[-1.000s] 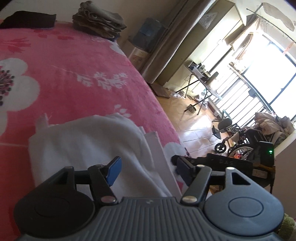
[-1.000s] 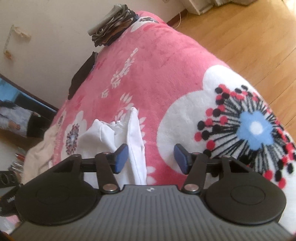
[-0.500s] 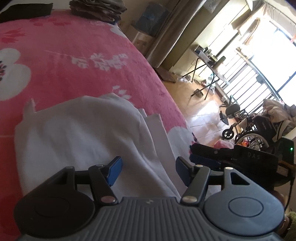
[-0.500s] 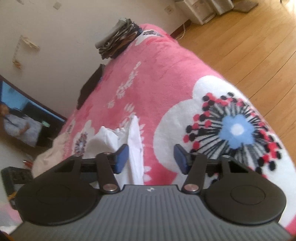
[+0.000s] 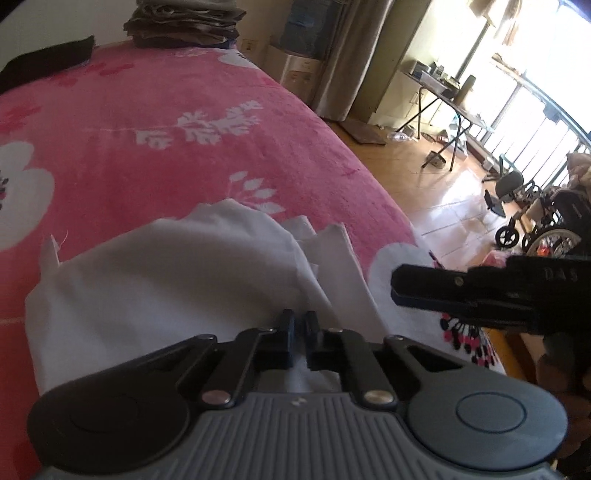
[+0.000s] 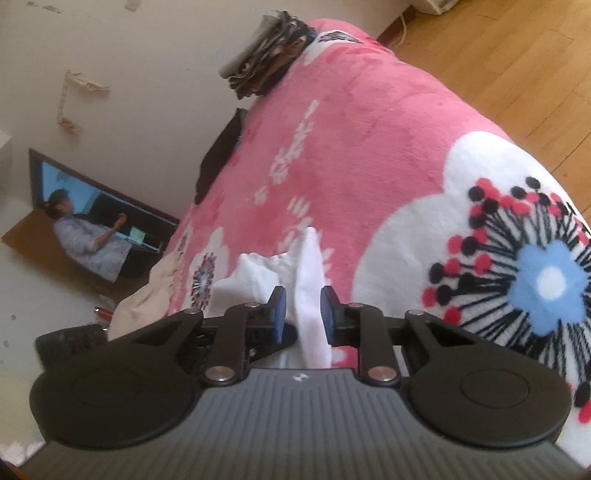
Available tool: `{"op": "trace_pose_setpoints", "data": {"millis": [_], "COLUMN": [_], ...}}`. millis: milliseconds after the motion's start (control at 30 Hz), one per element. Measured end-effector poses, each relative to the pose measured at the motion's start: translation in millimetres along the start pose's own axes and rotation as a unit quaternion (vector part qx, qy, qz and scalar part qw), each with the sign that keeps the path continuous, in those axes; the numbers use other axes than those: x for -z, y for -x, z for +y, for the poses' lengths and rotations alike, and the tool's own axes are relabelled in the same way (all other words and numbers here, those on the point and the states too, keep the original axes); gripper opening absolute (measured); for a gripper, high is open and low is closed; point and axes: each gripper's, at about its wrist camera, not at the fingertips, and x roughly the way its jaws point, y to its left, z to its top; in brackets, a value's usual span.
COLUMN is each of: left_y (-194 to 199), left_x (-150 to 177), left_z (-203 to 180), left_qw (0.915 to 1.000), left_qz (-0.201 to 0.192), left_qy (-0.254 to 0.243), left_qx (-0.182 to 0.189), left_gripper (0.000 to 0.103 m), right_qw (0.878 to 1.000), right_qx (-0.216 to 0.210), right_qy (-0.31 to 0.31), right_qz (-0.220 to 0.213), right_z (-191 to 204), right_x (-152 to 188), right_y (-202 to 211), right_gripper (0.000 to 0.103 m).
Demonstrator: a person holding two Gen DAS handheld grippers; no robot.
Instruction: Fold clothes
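**Both tools taking hold of the white garment's near edge**

The white garment lies rumpled at the near end of the bed, on a pink flowered blanket, with a loose strip running along its right side toward the bed's edge. The left tool has just closed: its jaws stand almost together with white cloth pinched between them at the garment's near edge. The right tool has its blue pads narrowed around a raised ridge of the same cloth; its jaws have just been closing, but a sliver of gap shows on either side, so it does not yet appear to be clamped.

To do this step well, the right tool should probably finish closing before either hand lifts, and should catch the strip together with the layer beneath it, or the strip may slide free. Both holds sit close together, so drawing the hands apart to tension the edge would likely help flatten the cloth for a clean fold.

At the far end rest a stack of folded clothes and a dark garment, well apart from the work.
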Motion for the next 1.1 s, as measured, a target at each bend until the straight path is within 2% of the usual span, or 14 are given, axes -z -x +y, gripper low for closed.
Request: {"op": "trace_pose_setpoints", "data": {"millis": [100, 267, 333, 400, 533, 600, 667, 733, 800, 900, 1000, 1067, 1100], "left_y": [3, 13, 18, 25, 36, 35, 33, 29, 24, 15, 6, 0, -2], "left_x": [2, 4, 3, 3, 2, 0, -3, -6, -9, -15, -19, -21, -22], "left_z": [1, 7, 13, 19, 23, 23, 21, 14, 8, 0, -5, -6, -5], "left_qw": [0.9999, 0.9990, 0.9978, 0.9962, 0.9940, 0.9928, 0.9922, 0.9942, 0.9965, 0.9989, 0.9994, 0.9992, 0.9990], "left_qz": [-0.011, -0.037, -0.045, -0.055, -0.067, -0.054, -0.042, -0.034, -0.026, -0.015, 0.001, 0.010, 0.011], "left_qy": [0.006, 0.019, 0.037, 0.050, 0.055, 0.059, 0.061, 0.052, 0.041, 0.028, 0.033, 0.038, 0.042], "left_qx": [0.002, 0.017, 0.031, 0.045, 0.066, 0.090, 0.101, 0.088, 0.068, 0.036, 0.011, -0.003, -0.008], "left_gripper": [0.000, 0.000, 0.000, 0.000, 0.000, 0.001, 0.010, 0.039, 0.044, 0.045, 0.040, 0.028, 0.011], "right_qw": [1.000, 1.000, 1.000, 1.000, 0.999, 0.999, 0.999, 1.000, 1.000, 0.999, 0.999, 0.999, 0.999], "right_qx": [0.003, 0.002, -0.005, -0.013, -0.033, -0.033, -0.030, -0.028, -0.028, -0.022, -0.017, -0.014, -0.015], "right_qy": [0.003, -0.011, -0.025, -0.028, -0.030, -0.022, -0.012, -0.006, -0.014, -0.028, -0.036, -0.035, -0.035], "right_qz": [0.009, 0.006, 0.002, -0.002, 0.000, 0.001, 0.001, 0.001, -0.003, -0.014, -0.022, -0.021, -0.019], "right_z": [-1, -7, -11, -12, -11, -7, -4, -2, -4, -10, -16, -18, -18], "right_x": [0, 0, 0, 0, 2, 3, 3, 3, 3, 4, 4, 5, 5], "right_y": [-3, -14, -17, -19, -20, -21, -21, -20, -16, -9, -3, -1, -2], "right_gripper": [0.028, 0.028, 0.021, 0.009, 0.002, 0.002, 0.002, 0.003, 0.005, 0.006, 0.006, 0.006, 0.006]}}
